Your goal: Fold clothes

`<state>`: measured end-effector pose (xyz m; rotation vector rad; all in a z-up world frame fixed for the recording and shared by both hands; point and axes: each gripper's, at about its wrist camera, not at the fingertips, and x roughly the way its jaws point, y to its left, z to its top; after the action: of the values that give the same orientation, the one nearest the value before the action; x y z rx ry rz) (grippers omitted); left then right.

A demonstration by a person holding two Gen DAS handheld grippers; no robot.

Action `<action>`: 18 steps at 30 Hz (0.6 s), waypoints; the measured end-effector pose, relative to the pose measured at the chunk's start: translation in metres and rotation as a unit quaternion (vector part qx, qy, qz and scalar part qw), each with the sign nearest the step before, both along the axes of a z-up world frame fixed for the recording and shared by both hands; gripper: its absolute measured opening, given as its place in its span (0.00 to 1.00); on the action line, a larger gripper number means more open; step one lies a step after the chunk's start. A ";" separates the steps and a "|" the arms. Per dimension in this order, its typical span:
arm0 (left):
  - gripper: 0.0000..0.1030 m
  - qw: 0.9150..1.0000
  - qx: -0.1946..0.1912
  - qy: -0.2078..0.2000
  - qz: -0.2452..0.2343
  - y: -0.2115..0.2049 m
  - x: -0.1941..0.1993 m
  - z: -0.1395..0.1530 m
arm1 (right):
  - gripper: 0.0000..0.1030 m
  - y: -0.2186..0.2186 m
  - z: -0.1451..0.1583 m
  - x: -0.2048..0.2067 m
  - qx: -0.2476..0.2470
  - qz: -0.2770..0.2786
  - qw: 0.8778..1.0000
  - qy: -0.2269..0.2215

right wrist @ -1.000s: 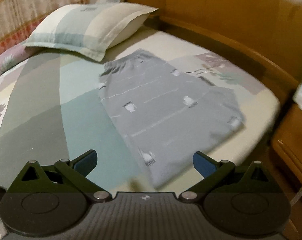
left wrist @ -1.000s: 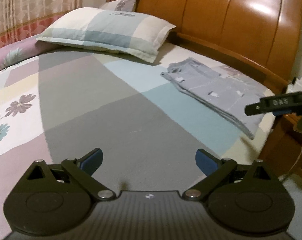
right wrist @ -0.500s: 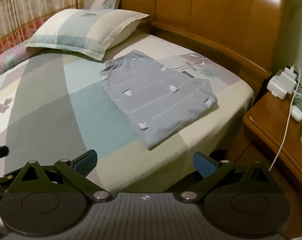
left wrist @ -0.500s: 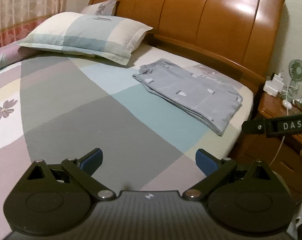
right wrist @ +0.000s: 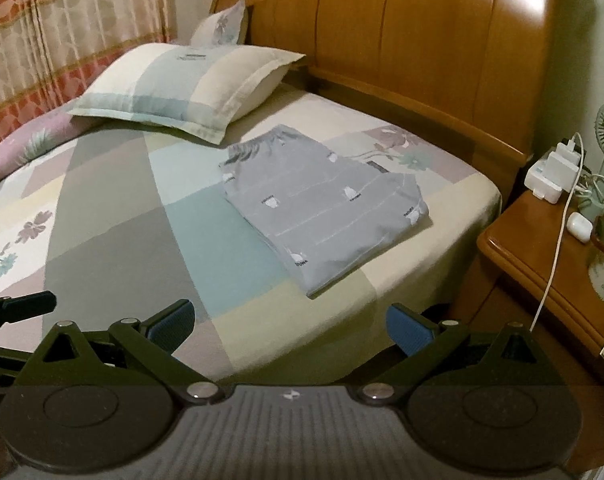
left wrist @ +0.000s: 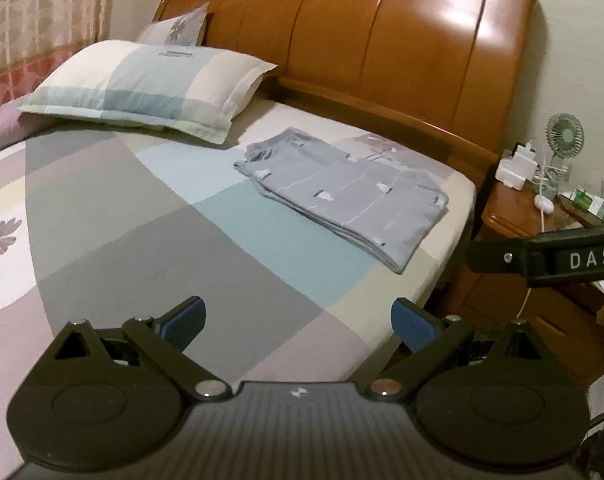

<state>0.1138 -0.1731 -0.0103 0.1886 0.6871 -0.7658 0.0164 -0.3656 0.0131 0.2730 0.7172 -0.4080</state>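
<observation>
The gray clothes [right wrist: 322,208] lie folded flat on the bed [right wrist: 101,240], just beside the pillow [right wrist: 181,84]. They look soft, light and floppy, so an edge or corner seems best to pinch. The left claw [left wrist: 297,318] and right claw [right wrist: 289,324] are both wide and hold nothing, well apart from the clothes.

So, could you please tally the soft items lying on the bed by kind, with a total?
Pillows: 2, the large checked pillow and the small floral pillow behind it.
Folded garments: 1, the grey folded garment.
Total: 3
</observation>
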 end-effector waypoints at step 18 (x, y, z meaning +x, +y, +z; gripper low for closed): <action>0.96 1.000 0.003 -0.011 -0.010 -0.018 -0.010 0.016 | 1.00 -0.005 0.013 -0.021 0.011 0.001 0.999 -0.031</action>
<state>0.1041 -0.1908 0.0058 0.2092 0.6681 -0.7794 -0.0041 -0.3703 0.0262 0.3049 0.6623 -0.3874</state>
